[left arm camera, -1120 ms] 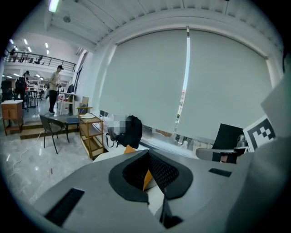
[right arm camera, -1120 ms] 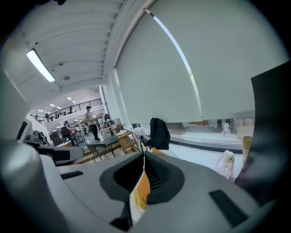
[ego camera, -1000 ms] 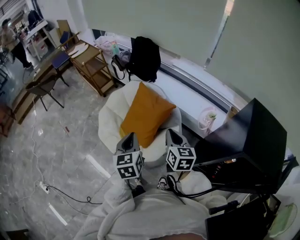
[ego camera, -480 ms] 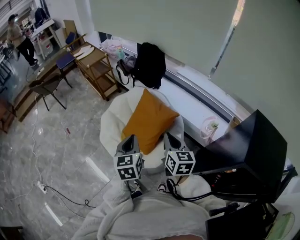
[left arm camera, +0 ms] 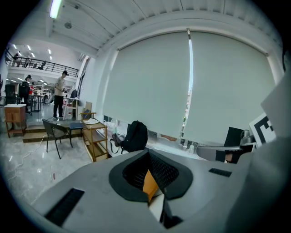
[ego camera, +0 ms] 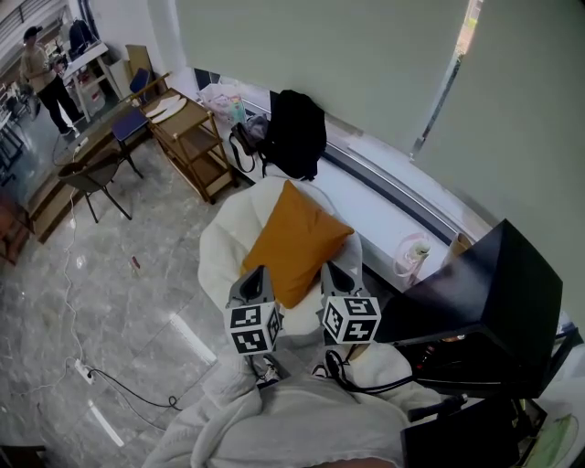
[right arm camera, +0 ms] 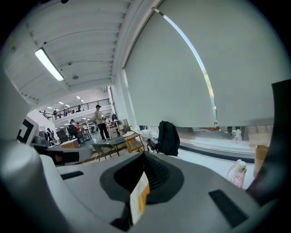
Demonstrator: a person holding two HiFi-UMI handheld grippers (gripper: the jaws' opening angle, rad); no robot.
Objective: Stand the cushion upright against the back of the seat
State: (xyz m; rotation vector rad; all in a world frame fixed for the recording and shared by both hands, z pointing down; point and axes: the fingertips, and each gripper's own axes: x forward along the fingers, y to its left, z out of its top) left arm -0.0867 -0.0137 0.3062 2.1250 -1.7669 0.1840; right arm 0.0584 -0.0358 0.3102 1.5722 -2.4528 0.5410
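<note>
Black backpack [ego camera: 294, 132] leans on windowsill [ego camera: 379, 194] under roller blinds [ego camera: 320, 55]. Wooden shelf cart [ego camera: 190, 137] left of it, dark chair [ego camera: 91, 178] near. Person [ego camera: 47, 78] stands far left. Pink bag [ego camera: 411, 258] on sill. Power strip [ego camera: 84, 370] with cable on marble floor [ego camera: 110, 292].

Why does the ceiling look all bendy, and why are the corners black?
Left gripper view: the wide lens bends the ceiling and window blind into curves and leaves black corners. Right gripper view: same bending, glaring ceiling light. Head view: straighter, daylight flaring through the blind gap.
</note>
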